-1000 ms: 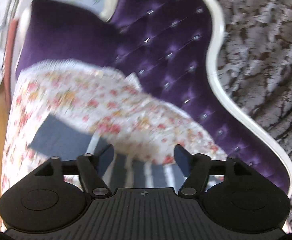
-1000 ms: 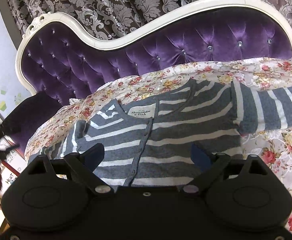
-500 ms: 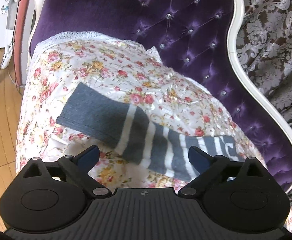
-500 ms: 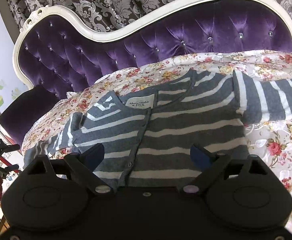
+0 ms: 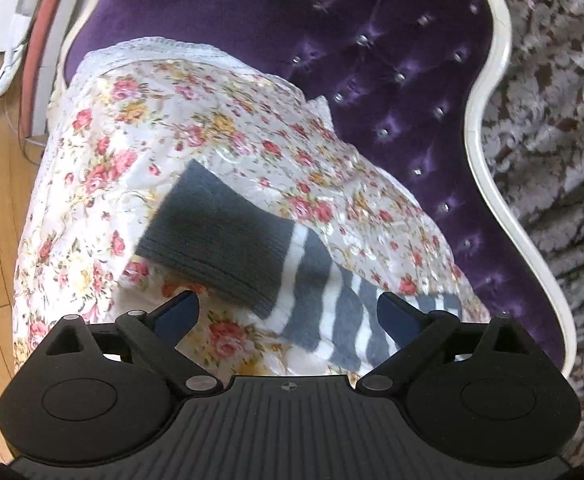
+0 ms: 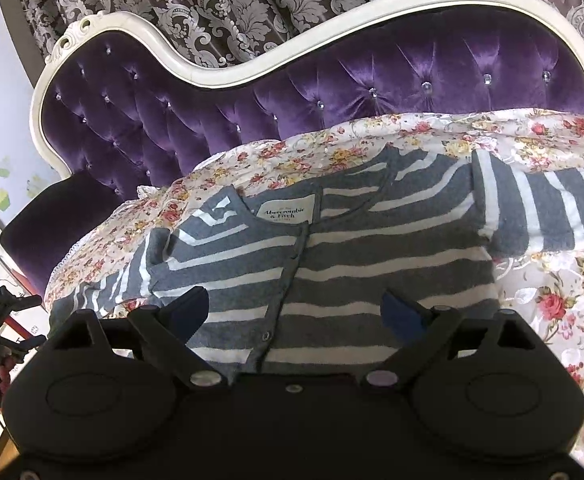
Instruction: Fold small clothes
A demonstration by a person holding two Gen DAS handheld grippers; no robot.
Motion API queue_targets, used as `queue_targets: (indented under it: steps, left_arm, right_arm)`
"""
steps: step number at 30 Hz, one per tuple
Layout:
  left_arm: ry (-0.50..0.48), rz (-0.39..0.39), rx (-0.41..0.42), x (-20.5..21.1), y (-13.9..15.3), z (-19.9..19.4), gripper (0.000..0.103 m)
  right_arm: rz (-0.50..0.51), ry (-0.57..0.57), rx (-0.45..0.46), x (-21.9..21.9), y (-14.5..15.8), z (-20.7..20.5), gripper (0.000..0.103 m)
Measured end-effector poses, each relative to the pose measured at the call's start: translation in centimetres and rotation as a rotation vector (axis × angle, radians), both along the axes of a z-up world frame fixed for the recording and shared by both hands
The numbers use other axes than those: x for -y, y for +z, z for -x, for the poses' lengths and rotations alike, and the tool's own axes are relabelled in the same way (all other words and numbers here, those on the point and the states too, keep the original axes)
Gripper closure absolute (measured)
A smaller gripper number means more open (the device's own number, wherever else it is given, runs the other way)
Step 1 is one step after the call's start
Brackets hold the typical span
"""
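The striped cardigan (image 6: 332, 264) lies flat, face up, on the flowered bedspread (image 5: 195, 120) of the purple sofa (image 6: 372, 80). Its left sleeve (image 5: 231, 236) extends toward the seat's outer edge, with bare spread on either side. The left gripper (image 5: 287, 312) stands wide open over the sleeve, holding nothing. The right gripper (image 6: 296, 308) is open above the body, probably clear of the cloth. The hem and right cuff are cut off.

Soft, even daylight is filling both views, and glare is shining off the purple velvet headboard (image 6: 372, 80). Slight motion blur is softening the left wrist view, while fisheye distortion is bending the white frame (image 5: 488, 92) near the edges.
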State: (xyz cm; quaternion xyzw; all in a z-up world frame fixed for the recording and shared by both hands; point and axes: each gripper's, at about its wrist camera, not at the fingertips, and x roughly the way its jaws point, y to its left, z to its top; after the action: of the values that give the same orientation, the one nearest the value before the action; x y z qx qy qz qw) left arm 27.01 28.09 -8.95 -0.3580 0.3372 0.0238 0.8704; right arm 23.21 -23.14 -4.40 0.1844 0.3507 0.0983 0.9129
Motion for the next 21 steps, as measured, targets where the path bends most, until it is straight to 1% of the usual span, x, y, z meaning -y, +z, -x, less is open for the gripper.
queue_targets:
  steps: [8,12,17,19,21]
  left_arm:
    - [0.043,0.033,-0.021,-1.3,-1.8,-0.3,0.006]
    - [0.076,0.071,-0.004,-2.1,-2.6,-1.2,0.006]
    - [0.091,0.077,0.022,-2.5,-3.1,-2.4,0.007]
    - [0.092,0.081,0.051,-2.6,-3.1,-2.4,0.008]
    - [0.098,0.067,0.077,-2.6,-2.9,-2.3,0.013]
  right_arm:
    - [0.006,0.008,0.002,-0.2,-0.1,0.1,0.009]
    - [0.016,0.012,-0.004,-0.5,-0.3,0.0,0.009]
    - [0.031,0.021,-0.016,-0.9,-0.7,-0.2,0.009]
    - [0.035,0.027,-0.021,-1.1,-0.8,-0.3,0.009]
    - [0.040,0.036,-0.024,-1.4,-1.0,-0.3,0.009]
